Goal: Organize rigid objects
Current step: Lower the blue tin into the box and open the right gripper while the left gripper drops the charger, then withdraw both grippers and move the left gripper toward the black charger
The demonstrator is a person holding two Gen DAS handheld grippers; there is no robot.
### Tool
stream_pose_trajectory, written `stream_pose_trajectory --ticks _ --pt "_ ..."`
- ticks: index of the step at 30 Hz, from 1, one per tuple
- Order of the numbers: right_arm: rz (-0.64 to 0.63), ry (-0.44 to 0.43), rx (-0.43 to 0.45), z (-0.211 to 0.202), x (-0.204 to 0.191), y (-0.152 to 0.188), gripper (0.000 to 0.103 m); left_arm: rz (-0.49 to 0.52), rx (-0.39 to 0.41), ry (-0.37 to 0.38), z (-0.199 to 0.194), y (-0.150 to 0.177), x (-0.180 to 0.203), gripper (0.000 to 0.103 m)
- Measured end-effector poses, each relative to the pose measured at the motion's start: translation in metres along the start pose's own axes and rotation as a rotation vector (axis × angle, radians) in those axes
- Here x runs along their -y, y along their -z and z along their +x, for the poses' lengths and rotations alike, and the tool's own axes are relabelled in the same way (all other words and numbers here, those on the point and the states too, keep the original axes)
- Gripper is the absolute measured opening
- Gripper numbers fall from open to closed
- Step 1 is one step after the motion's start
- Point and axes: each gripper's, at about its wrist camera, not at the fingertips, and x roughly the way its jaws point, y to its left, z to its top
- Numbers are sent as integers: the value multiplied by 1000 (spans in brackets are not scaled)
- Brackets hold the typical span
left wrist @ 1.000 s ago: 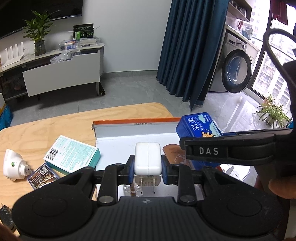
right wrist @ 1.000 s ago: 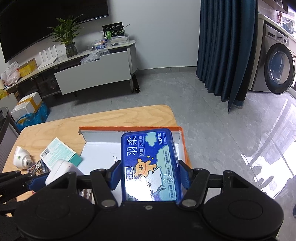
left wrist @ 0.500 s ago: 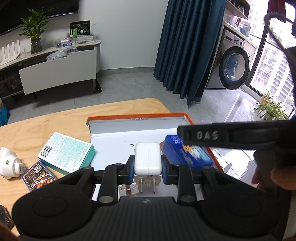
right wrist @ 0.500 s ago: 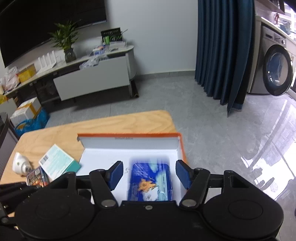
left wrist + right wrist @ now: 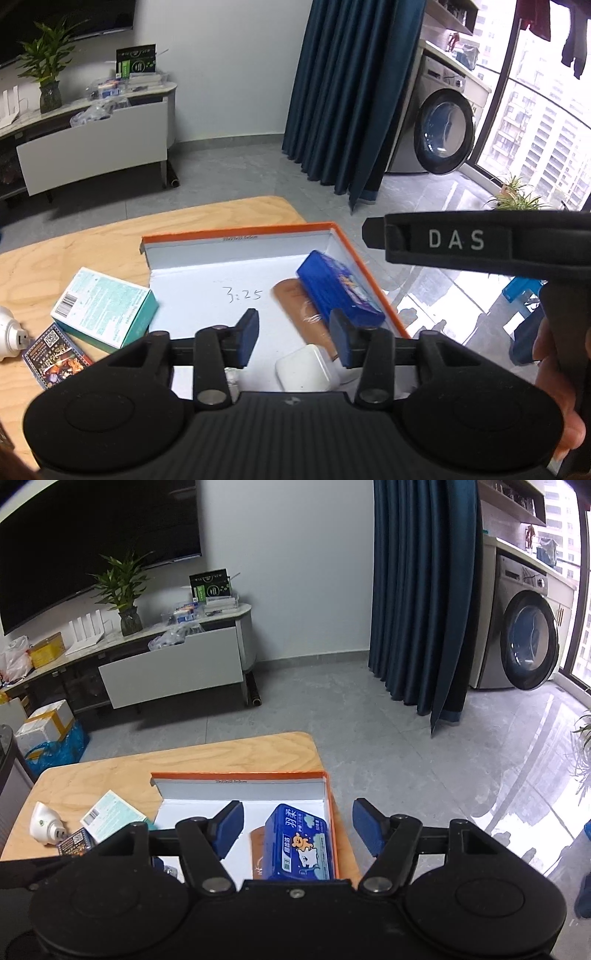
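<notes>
An orange-rimmed white box (image 5: 240,236) (image 5: 240,775) sits on the wooden table. Inside it lie a blue tissue pack (image 5: 338,284) (image 5: 301,843), a brown flat item (image 5: 299,306) beneath it, and a white charger (image 5: 304,371) at the near edge. My left gripper (image 5: 293,339) hovers over the box with jaws opening; the charger lies loose below them, free of the pads. My right gripper (image 5: 297,827) is above the tissue pack, jaws opening wide, holding nothing. In the left wrist view the right gripper's body crosses the right side, held by a hand (image 5: 557,387).
Left of the box on the table (image 5: 92,236) lie a teal carton (image 5: 105,312) (image 5: 112,816), a dark card pack (image 5: 55,354) (image 5: 74,843) and a white plug-in device (image 5: 9,336) (image 5: 46,821). The table's right edge runs just past the box; grey floor lies beyond.
The left gripper let go of the white charger, which now lies in the box. The right gripper released the blue tissue pack into the box, then rose and drew back.
</notes>
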Motion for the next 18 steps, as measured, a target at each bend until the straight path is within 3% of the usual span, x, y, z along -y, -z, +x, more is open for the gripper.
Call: stream_pose_trajectory --ticks 10,18 --pt "41 31 28 -30 2 4 81 -12 45 -83 -31 -3 -4 75" --pt "35 10 17 -45 -17 16 82 -41 57 -157 -60 6 -26 80"
